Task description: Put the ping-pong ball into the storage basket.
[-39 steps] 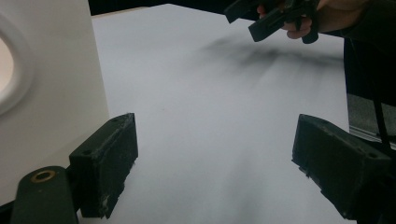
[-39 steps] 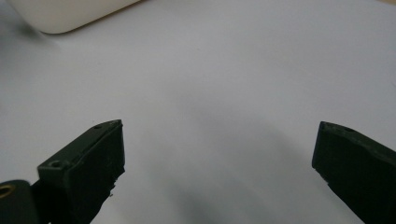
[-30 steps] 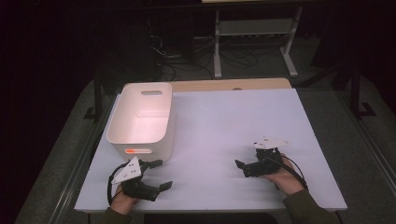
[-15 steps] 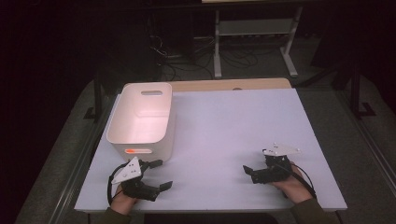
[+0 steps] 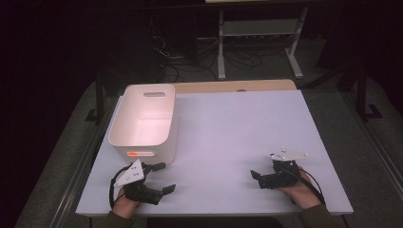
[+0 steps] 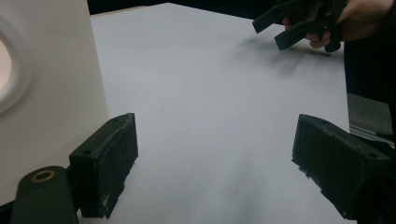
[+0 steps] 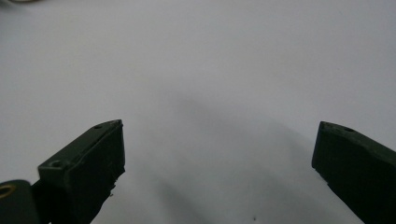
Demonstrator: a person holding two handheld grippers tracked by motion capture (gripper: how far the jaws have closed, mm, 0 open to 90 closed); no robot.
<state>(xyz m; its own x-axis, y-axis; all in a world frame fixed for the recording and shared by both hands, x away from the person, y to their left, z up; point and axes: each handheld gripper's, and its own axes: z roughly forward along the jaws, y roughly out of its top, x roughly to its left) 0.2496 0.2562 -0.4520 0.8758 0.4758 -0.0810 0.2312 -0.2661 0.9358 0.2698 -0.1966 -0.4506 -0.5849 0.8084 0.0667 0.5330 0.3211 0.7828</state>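
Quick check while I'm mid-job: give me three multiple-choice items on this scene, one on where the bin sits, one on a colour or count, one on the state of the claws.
1. Where does the white bin stand on the table?
A. Far right corner
B. Left side, ahead of the left claw
C. Centre, between both claws

2. What colour is the small label on the bin's near wall?
A. Orange-red
B. Blue
C. Green

3. How do the jaws of the right claw stand?
A. Shut on a cloth
B. Shut with nothing between
C. Wide apart, with only bare table between

Answers:
1. B, the high view shows the bin at the table's left, just beyond the left claw.
2. A, an orange-red strip shows low on the near wall.
3. C, the right gripper view shows the two jaws spread with only table between.
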